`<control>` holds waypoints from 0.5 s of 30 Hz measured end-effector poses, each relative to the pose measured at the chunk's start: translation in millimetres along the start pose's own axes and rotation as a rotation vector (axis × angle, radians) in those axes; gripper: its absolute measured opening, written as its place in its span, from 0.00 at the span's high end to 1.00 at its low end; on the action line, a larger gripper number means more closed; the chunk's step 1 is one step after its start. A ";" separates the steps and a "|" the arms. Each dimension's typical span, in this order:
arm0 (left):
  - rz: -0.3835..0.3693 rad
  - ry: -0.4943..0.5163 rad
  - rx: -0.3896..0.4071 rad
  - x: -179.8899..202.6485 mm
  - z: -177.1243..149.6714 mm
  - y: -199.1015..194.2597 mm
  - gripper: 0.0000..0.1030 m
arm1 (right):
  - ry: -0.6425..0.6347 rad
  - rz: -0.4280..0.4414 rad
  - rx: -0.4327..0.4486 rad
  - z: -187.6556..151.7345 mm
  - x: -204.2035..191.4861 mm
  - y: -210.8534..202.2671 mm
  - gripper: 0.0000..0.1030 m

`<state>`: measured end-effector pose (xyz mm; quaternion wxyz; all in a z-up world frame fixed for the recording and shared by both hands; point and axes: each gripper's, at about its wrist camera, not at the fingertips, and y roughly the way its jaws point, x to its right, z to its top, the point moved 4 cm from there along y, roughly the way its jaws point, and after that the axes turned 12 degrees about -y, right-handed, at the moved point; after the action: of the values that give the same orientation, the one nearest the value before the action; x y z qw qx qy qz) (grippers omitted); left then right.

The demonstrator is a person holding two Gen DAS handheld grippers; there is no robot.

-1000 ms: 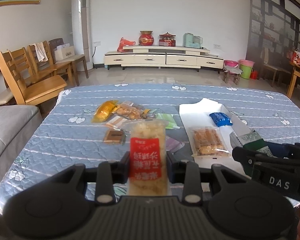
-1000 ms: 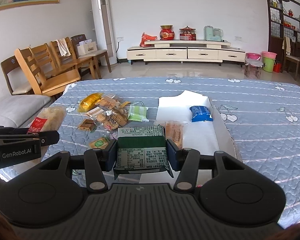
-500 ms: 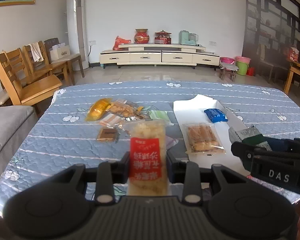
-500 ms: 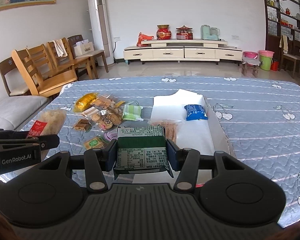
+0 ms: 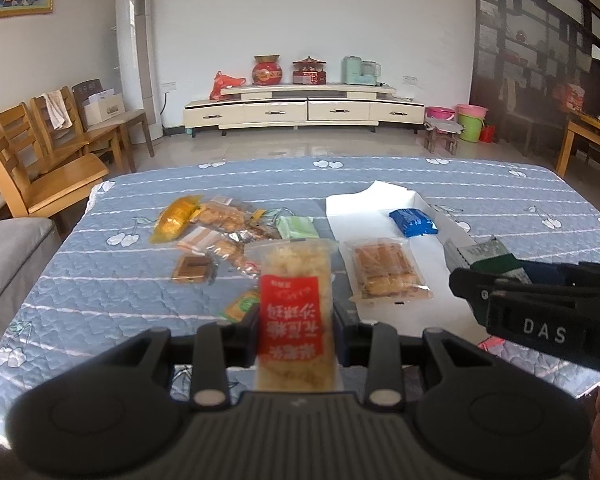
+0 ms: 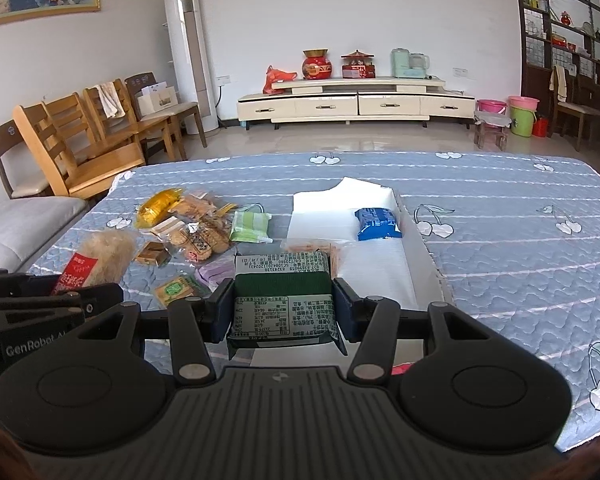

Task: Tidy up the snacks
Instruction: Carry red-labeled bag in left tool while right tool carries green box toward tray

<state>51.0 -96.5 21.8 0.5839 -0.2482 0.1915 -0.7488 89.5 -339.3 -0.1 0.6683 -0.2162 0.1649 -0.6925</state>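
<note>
Red-labelled puffed snack (image 5: 292, 312) sits clamped in your left claw (image 5: 296, 332), green packet (image 6: 283, 300) clamped in your right claw (image 6: 283, 308), both held above the table (image 6: 500, 240), probably bound for the white box (image 6: 380, 264).

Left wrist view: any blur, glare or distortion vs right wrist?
Left wrist view: soft overall, held red-label snack blurred, dark vignette at the right corners. Right wrist view: sharper, label print on the green packet is visible. Both: fisheye bends the table edge; window glare on the floor.
</note>
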 end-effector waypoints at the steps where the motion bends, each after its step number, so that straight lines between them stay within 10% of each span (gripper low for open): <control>1: -0.001 0.003 -0.001 1.6 -0.4 0.4 0.67 | 0.001 -0.003 0.000 -0.4 0.7 0.3 0.38; 15: -0.031 0.044 -0.022 22.0 -6.2 10.6 0.67 | 0.042 -0.032 -0.014 -4.3 9.7 6.5 0.38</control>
<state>51.3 -120.5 13.9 0.5650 -0.2410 0.2089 -0.7609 92.7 -349.6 -6.4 0.6521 -0.2089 0.1803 -0.7061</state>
